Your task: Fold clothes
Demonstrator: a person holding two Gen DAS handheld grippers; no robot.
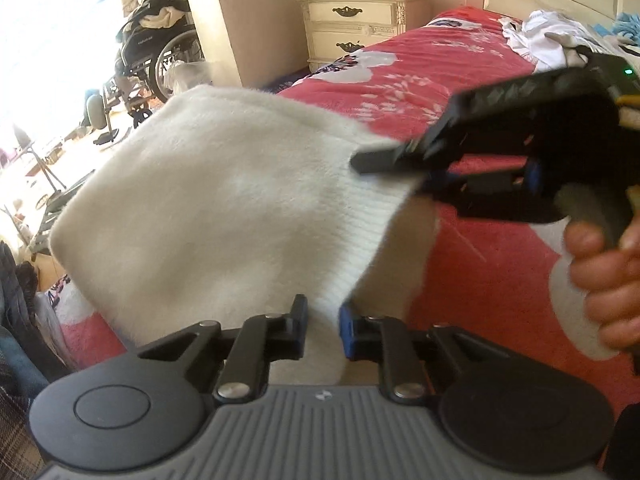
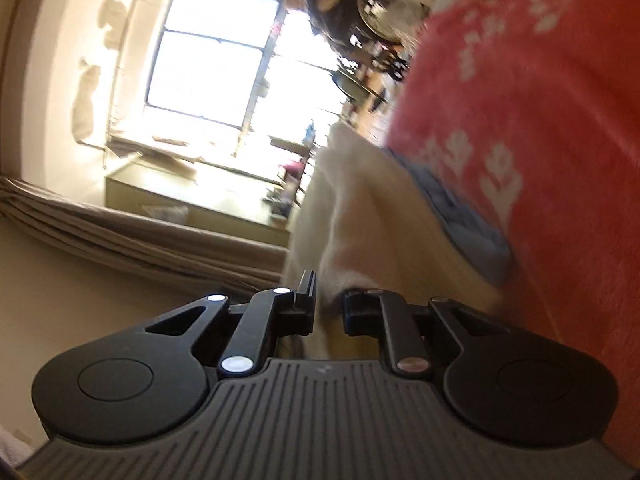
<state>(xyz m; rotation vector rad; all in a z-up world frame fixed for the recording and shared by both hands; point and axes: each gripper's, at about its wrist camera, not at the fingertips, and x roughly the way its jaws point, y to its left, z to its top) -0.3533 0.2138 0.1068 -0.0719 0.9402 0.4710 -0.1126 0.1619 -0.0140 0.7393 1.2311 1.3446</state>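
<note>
A white fluffy garment [image 1: 208, 200] with a ribbed hem hangs stretched above the bed. My left gripper [image 1: 323, 332] is at the bottom of the left wrist view, shut on the lower part of that hem. The right gripper [image 1: 404, 168], held by a hand [image 1: 608, 280], comes in from the right and clamps the hem higher up. In the tilted right wrist view, the same white garment [image 2: 360, 220] runs forward from between the right gripper [image 2: 328, 312] and its narrow jaws. The garment hides the bed surface under it.
A red floral blanket [image 1: 460, 80] covers the bed. A pile of white clothes [image 1: 560, 40] lies near the headboard. A cream nightstand [image 1: 356, 28] and a wheelchair [image 1: 160, 52] stand beyond the bed. A blue cloth [image 2: 460, 208] lies at the blanket's edge, with a bright window [image 2: 216, 60] behind.
</note>
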